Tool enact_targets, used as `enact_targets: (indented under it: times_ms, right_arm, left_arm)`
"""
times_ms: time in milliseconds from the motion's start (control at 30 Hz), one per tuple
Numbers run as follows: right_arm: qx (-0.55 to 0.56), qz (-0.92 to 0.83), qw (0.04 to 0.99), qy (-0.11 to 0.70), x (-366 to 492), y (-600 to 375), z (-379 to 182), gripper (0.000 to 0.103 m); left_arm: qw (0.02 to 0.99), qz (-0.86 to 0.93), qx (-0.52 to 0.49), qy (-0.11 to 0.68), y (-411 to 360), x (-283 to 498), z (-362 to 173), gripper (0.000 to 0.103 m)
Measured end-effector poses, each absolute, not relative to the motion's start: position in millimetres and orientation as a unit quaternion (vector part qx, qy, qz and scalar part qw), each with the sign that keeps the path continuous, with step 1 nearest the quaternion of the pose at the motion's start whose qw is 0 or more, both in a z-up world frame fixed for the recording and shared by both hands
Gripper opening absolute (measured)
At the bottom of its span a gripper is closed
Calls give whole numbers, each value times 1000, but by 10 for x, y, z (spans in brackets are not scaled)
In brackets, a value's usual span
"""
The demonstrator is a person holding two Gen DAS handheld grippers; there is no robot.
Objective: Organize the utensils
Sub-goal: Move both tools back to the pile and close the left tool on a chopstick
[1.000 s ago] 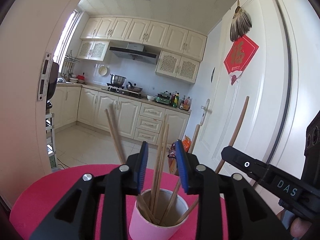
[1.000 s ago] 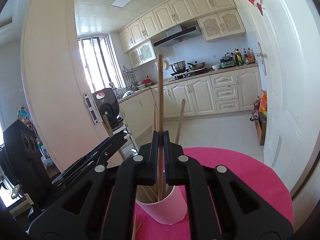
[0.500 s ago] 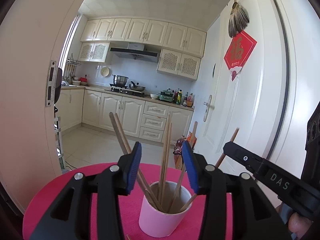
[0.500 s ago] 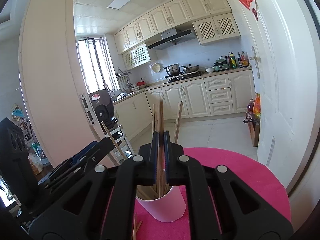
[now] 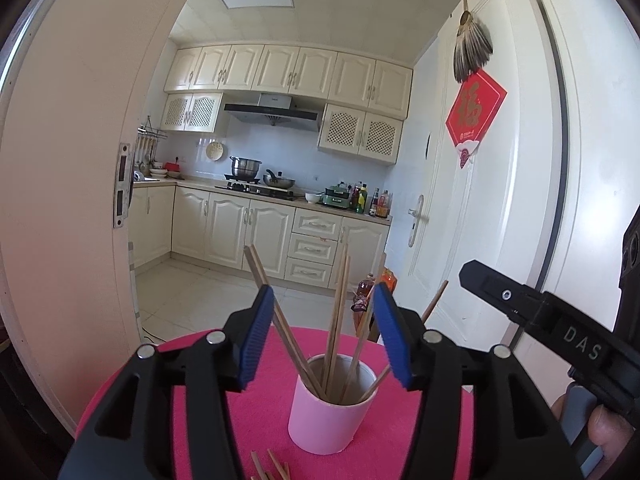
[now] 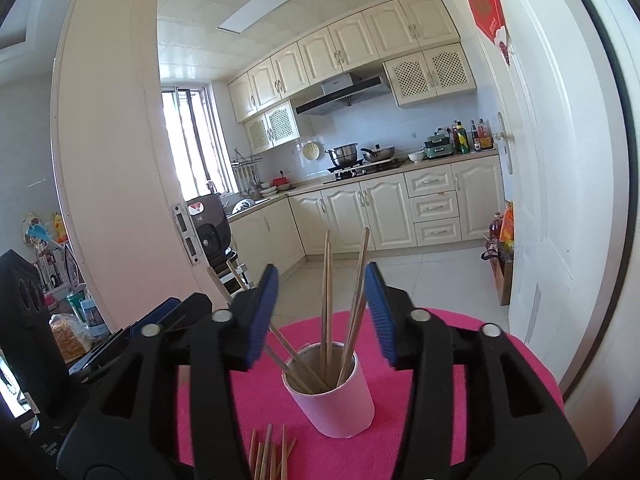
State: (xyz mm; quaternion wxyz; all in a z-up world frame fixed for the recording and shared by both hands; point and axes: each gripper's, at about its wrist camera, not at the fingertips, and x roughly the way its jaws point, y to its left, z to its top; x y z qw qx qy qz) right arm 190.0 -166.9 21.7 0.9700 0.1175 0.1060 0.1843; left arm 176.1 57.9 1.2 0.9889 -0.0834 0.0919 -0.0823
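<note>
A pale pink cup point(image 5: 326, 418) point(image 6: 334, 398) stands on a round pink table point(image 5: 404, 436) point(image 6: 480, 364). Several wooden chopsticks point(image 5: 338, 320) point(image 6: 326, 300) lean inside it. My left gripper point(image 5: 322, 338) hangs just in front of the cup, its jaws opening, blue pads apart, nothing pressed between them. My right gripper point(image 6: 322, 314) sits likewise before the cup, jaws opening, clear of the chopsticks. More loose chopsticks point(image 5: 272, 466) point(image 6: 270, 454) lie on the table near the bottom edge. The right gripper's black body point(image 5: 560, 328) shows at the left view's right side.
A white door point(image 5: 520, 160) stands close on the right and a door edge point(image 6: 120, 160) on the left. Beyond lies a kitchen with cream cabinets point(image 5: 260, 228) and a tiled floor. A hand point(image 5: 604, 424) shows at the lower right of the left wrist view.
My right gripper let go of the chopstick it held, which now rests in the cup. Both grippers opened wider and drew back and up from the cup.
</note>
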Motion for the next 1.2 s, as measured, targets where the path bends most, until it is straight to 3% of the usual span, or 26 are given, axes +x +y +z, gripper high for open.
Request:
enact_targets:
  times_ms: [167, 300, 567, 933, 1200]
  right_arm:
    - [105, 180, 973, 104, 1672, -1682, 286, 49]
    - [100, 176, 972, 118, 1506, -1703, 252, 49]
    - [70, 178, 959, 207, 1332, -1620, -18, 51]
    - [28, 195, 914, 356, 1386, -1391, -604, 51]
    - [23, 203, 894, 400, 1490, -1347, -873, 51]
  left_arm:
    - [989, -76, -73, 100, 569, 1553, 94, 52]
    - [988, -69, -69, 122, 603, 1373, 93, 58]
    - [979, -48, -53, 191, 676, 1097, -131, 66]
    - [889, -54, -79, 448, 864, 1398, -1082, 66]
    - [861, -27, -108, 496, 937, 1581, -1391, 66]
